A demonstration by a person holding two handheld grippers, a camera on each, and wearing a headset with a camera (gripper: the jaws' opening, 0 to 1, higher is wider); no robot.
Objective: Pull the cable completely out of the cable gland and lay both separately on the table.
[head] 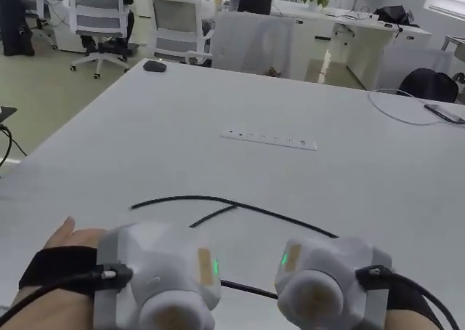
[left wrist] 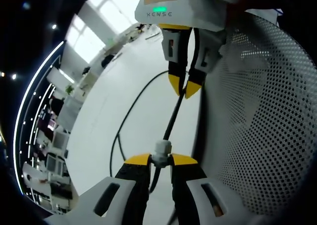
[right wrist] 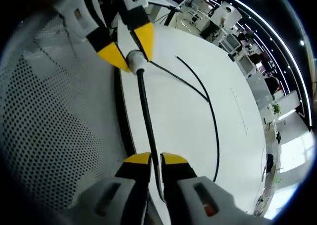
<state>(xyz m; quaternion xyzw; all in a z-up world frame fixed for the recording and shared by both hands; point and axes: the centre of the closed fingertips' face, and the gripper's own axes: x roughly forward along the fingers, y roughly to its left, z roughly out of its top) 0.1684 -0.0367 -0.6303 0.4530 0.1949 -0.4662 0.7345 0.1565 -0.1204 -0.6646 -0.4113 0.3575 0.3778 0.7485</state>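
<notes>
A white cable gland (left wrist: 161, 152) sits between the yellow tips of my left gripper (left wrist: 160, 159), which is shut on it. A black cable (left wrist: 174, 113) runs through the gland and on to my right gripper (right wrist: 154, 159), which is shut on the cable (right wrist: 146, 111) a short way off. From the right gripper view the gland (right wrist: 136, 60) shows in the other gripper's tips. In the head view both gripper housings (head: 163, 275) (head: 330, 275) are held close together at the table's near edge, their tips hidden. The cable's slack (head: 240, 206) loops over the white table (head: 218, 105).
A flush socket strip (head: 269, 139) lies mid-table, a dark mouse (head: 154, 66) at the far left corner. A phone with a thin white cord (head: 443, 113) is at the right. Office chairs (head: 98, 17) stand behind. A perforated mesh surface (left wrist: 257, 111) is beside the table edge.
</notes>
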